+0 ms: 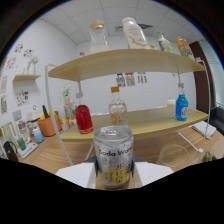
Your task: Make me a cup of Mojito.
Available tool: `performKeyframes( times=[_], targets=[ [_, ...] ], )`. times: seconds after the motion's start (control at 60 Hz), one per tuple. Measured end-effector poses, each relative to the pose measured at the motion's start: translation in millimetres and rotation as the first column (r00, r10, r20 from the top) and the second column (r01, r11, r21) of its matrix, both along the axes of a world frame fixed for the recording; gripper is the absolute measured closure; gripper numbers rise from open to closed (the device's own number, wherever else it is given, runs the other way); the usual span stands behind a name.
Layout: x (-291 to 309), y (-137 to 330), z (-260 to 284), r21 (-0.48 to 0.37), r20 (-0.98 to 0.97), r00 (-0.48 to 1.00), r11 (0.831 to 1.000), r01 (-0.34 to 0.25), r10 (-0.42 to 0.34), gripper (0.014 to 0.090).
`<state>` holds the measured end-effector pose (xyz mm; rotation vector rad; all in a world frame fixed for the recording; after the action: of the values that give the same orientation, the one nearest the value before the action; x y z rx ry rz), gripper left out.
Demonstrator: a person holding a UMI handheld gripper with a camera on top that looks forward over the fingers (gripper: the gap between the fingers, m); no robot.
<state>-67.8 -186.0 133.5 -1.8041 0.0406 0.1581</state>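
A silver soda water can [114, 155] with a yellow and grey label stands upright between my two white fingers [76, 175], close to the camera. Both fingers press on its sides, so my gripper [114, 175] is shut on the can. The can's closed top shows, with its pull tab. A clear drinking glass [175, 156] stands on the wooden table to the right of the can, a little beyond the fingers. The can's base is hidden behind the gripper body.
A two-level wooden shelf [155, 122] stands beyond the can. Its lower board holds a red bottle [83, 119], a clear bottle with an orange cap [117, 111] and a blue bottle [181, 107]. Several bottles and a jar [98, 36] stand on top. A terracotta pot [47, 125] sits left.
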Motion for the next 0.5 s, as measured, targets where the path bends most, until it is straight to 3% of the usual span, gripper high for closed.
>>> performKeyframes(
  times=[0.383,0.5],
  targets=[
    [-14,-4,-54,-0.076,0.057,0.997,0.996,-0.044,0.048,0.0523],
    [-15,-11,-53,-0.047,0.070,0.996,0.997,-0.053,0.056,0.0517]
  ],
)
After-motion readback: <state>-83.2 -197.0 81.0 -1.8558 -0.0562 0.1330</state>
